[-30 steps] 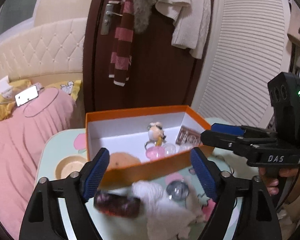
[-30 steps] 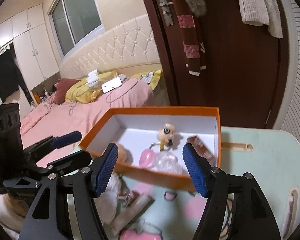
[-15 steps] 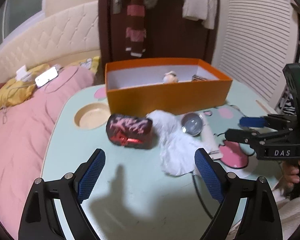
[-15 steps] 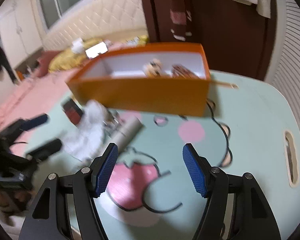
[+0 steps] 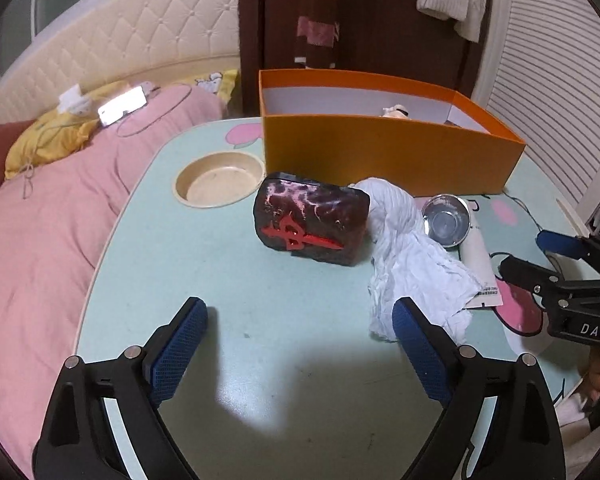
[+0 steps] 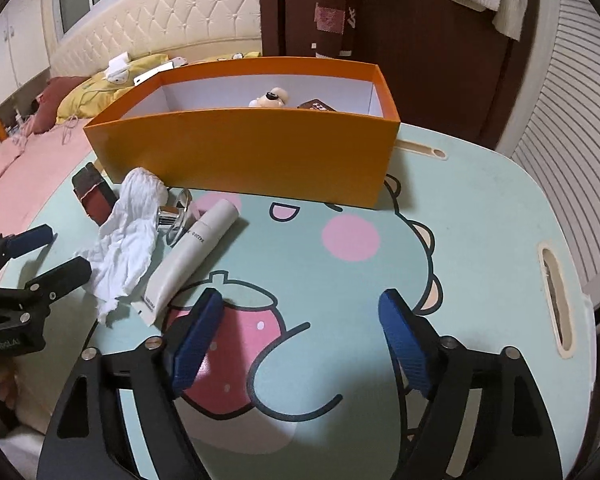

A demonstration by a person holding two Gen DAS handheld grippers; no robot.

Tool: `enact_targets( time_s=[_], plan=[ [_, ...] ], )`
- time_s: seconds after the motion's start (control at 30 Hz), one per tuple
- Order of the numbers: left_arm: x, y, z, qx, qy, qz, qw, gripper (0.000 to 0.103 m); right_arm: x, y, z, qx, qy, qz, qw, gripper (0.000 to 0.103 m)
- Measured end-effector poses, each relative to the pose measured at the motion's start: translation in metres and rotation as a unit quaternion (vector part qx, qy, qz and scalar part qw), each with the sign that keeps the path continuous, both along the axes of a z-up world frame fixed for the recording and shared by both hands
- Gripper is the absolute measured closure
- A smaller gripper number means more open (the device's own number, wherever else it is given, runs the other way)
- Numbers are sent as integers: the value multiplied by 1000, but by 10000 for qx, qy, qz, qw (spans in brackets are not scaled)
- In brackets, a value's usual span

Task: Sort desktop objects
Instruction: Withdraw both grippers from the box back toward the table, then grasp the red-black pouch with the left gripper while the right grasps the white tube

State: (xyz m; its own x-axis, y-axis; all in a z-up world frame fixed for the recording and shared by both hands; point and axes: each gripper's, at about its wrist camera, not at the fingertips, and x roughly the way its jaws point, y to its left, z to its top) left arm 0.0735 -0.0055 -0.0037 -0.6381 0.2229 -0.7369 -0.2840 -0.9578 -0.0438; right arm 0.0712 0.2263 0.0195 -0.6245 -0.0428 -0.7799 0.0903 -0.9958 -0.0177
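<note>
An orange box point(image 5: 388, 156) point(image 6: 244, 160) stands at the far side of the table, with a small figurine point(image 6: 270, 99) and a brown packet point(image 6: 317, 105) inside. In front of it lie a dark red-patterned case point(image 5: 312, 222) point(image 6: 94, 194), a crumpled white cloth point(image 5: 412, 264) point(image 6: 130, 236), a small metal bowl point(image 5: 446, 220) point(image 6: 176, 216) and a white tube point(image 6: 196, 254) point(image 5: 480, 268). My left gripper point(image 5: 300, 344) is open and empty, low over the near table, short of the case. My right gripper point(image 6: 300, 332) is open and empty over the strawberry print.
The table point(image 6: 460, 208) is mint green with cartoon prints, a round cup recess point(image 5: 220, 178) at its left and a slot point(image 6: 556, 300) at its right. A pink bed point(image 5: 48, 216) lies beyond the left edge. A dark door point(image 5: 380, 20) with hanging clothes stands behind the box.
Both grippers have drawn back from above the orange box and come down low over the near part of the table. Both stayed open and empty.
</note>
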Motion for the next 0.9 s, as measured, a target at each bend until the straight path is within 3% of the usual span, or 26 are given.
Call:
enact_targets(
  time_s=[0.2,0.37,0.53,0.7,0.9],
  plan=[
    [2,-10,4,589,2,-199,9981,10,-2,2,-2,0,13,-19,10000,20],
    [-4,-14,9,761,-56,-107,9970,10,-1,2,-3,-10,24,-13,10000,20],
    [-20,-11,21,698,70,-76,9975,10,-1,3,-3,-18,35,-1,10000,19],
    [-40,3,26,376,227,-222,9988,10,-2,2,-3,-23,41,12,10000,19],
    [-54,7,24,437,114,-353,9984,13,-2,2,-3,-22,45,25,10000,19]
  ],
)
